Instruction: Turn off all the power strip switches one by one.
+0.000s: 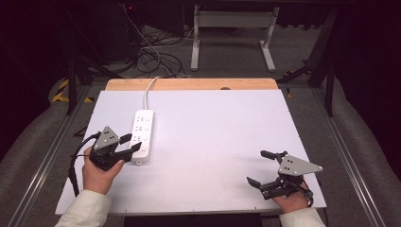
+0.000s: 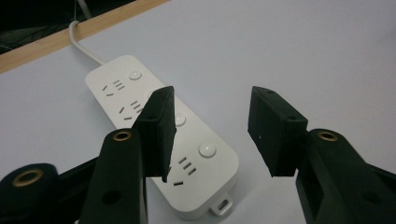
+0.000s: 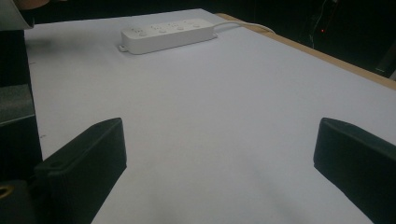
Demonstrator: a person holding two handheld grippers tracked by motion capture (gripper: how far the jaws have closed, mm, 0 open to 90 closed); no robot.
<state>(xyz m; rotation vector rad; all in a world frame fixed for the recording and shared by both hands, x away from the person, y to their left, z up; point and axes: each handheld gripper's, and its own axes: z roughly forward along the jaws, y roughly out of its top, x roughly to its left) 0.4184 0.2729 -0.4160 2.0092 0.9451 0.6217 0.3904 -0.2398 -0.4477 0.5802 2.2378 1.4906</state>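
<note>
Tabletop (image 1: 213, 142): white board on a wooden table, a strip of bare wood showing along the far edge.
Power strip (image 1: 143, 135): white, lying flat on the left half of the tabletop, long axis running from far edge toward near edge, sockets and round buttons facing up.
Cord (image 1: 149, 92): white, leaves the strip's far end and runs off over the far edge, likely toward a wall outlet.
Left gripper (image 1: 126, 145): held in the person's left hand, just beside the strip's near end; jaws parted, holding nothing. In the left gripper view they frame the near sockets, which suggests lining up for a grasp or a button press.
Right gripper (image 1: 260, 168): near the near right corner, well apart from the strip; jaws spread wide and empty, seemingly waiting.
</note>
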